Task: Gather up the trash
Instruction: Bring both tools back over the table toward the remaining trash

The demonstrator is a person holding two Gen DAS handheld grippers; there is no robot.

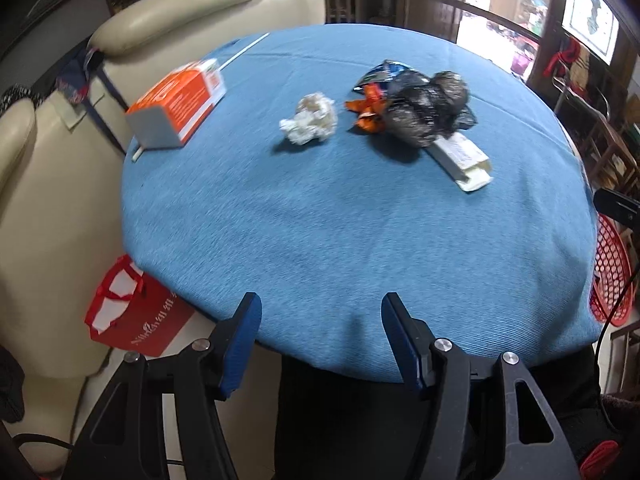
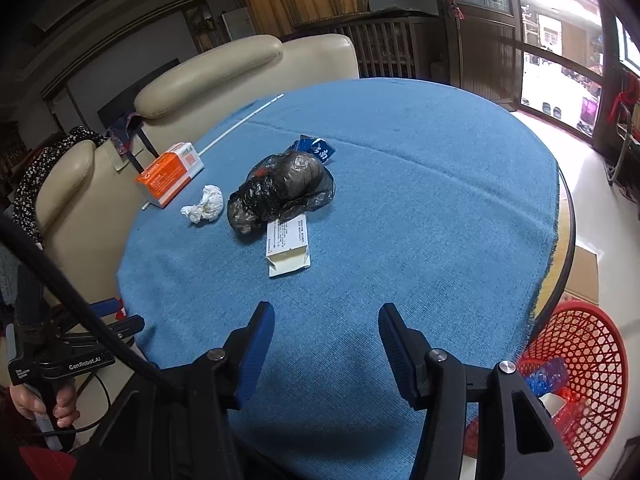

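Right, left wrist view: left gripper (image 1: 320, 316) half open, empty, at table's near edge; crumpled tissue (image 1: 310, 119) far, centre. Approach straight.
Right wrist view: right gripper (image 2: 326, 326) half open, empty; black bag (image 2: 280, 190) ahead, red basket (image 2: 588, 364) near right. Grip bag's bulk.

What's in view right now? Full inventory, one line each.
table: 1, round, blue cloth, centre
orange box: 1, orange and white, far left of the table
white stick: 1, runs along the far left edge, passing under the orange box
crumpled tissue: 1, white, between the orange box and the black bag
black bag: 1, bundled plastic, mid-table
blue wrapper: 1, behind the black bag
orange wrapper: 1, at the black bag's left
small carton: 1, white, opened, partly under the black bag
red basket: 1, floor at right, trash inside
red gift bag: 1, floor at left
armchairs: 2, cream
left claw: open, empty
right claw: open, empty
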